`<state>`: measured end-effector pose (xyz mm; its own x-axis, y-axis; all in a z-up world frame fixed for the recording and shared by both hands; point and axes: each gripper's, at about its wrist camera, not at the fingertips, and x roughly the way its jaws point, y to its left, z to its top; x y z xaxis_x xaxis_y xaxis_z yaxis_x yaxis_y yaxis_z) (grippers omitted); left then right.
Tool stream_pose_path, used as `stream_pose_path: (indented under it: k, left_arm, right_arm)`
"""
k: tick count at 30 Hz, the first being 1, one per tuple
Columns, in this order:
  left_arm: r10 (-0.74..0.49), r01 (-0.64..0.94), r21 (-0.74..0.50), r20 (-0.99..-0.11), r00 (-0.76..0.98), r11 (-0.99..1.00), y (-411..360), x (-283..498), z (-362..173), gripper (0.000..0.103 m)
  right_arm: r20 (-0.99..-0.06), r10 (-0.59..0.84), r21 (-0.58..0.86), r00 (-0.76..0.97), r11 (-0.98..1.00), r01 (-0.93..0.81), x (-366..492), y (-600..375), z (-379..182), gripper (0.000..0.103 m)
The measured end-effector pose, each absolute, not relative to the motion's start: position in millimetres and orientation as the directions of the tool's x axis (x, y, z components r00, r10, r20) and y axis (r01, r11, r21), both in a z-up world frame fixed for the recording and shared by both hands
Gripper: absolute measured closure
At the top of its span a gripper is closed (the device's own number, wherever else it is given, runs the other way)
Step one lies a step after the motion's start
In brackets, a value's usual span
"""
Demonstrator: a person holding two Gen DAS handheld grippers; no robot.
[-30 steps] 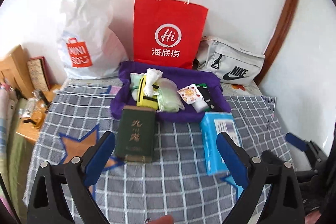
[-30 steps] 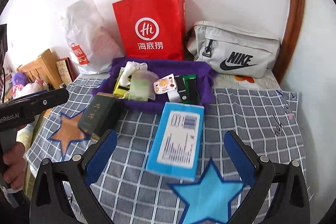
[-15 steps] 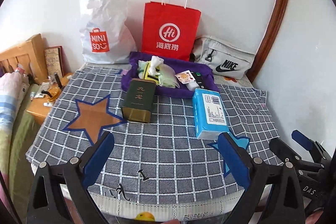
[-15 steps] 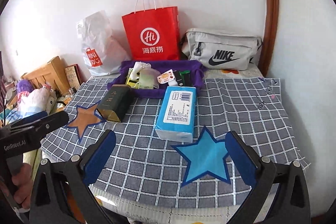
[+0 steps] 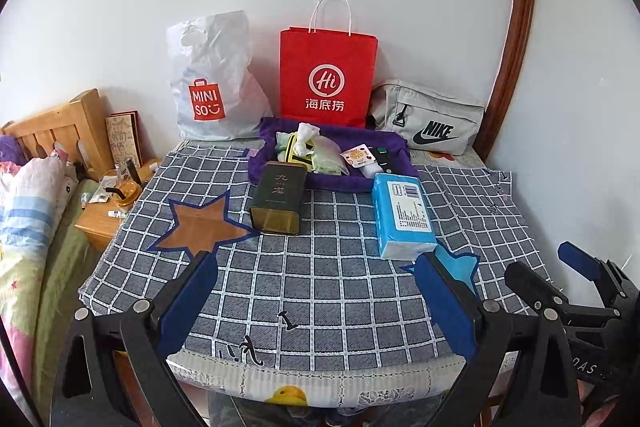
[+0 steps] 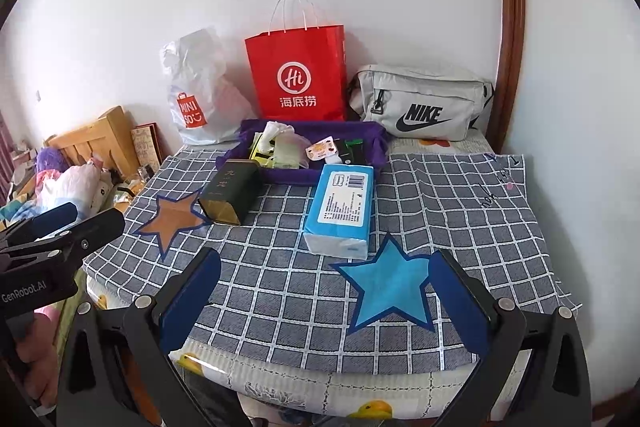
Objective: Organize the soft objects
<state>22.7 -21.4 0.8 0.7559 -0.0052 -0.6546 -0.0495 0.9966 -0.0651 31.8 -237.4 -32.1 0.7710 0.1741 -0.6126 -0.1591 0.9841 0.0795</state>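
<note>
A blue tissue pack (image 5: 402, 214) (image 6: 342, 210) lies on the checked cloth (image 5: 328, 283) in front of a purple fabric tray (image 5: 276, 131) (image 6: 372, 143). The tray holds several small soft packets and bags (image 5: 320, 155). A dark green tin (image 5: 278, 197) (image 6: 230, 193) lies at the tray's front left corner. My left gripper (image 5: 316, 303) is open and empty, back near the table's front edge. My right gripper (image 6: 326, 303) is open and empty, also at the front edge; it shows in the left wrist view (image 5: 576, 267).
A white Miniso bag (image 5: 212, 79), a red paper bag (image 5: 326, 75) and a grey Nike pouch (image 5: 432, 119) stand against the wall behind the tray. A wooden bedside stand (image 5: 104, 219) and bed (image 5: 24, 211) are to the left. The wall (image 5: 568, 107) is close on the right.
Both grippers have pulled back and up from the tray to the table's front edge, open throughout. The objects have not moved.
</note>
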Motion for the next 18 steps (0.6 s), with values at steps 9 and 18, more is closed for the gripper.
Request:
stream_pose_path:
  k: [9,18]
  left_arm:
    - [-0.003,-0.049,-0.061,-0.654,0.756,0.997,-23.6,21.8,1.9,0.003]
    - [-0.010,-0.037,-0.059,-0.652,0.758,0.998,-27.1,22.2,3.7,0.003]
  right_arm:
    - [-0.616,0.174,0.079,0.768,0.984,-0.160,29.8,-237.1,-34.2,0.001]
    - [-0.614,0.176,0.081,0.769,0.984,-0.160,29.4,-238.7,-34.0,0.001]
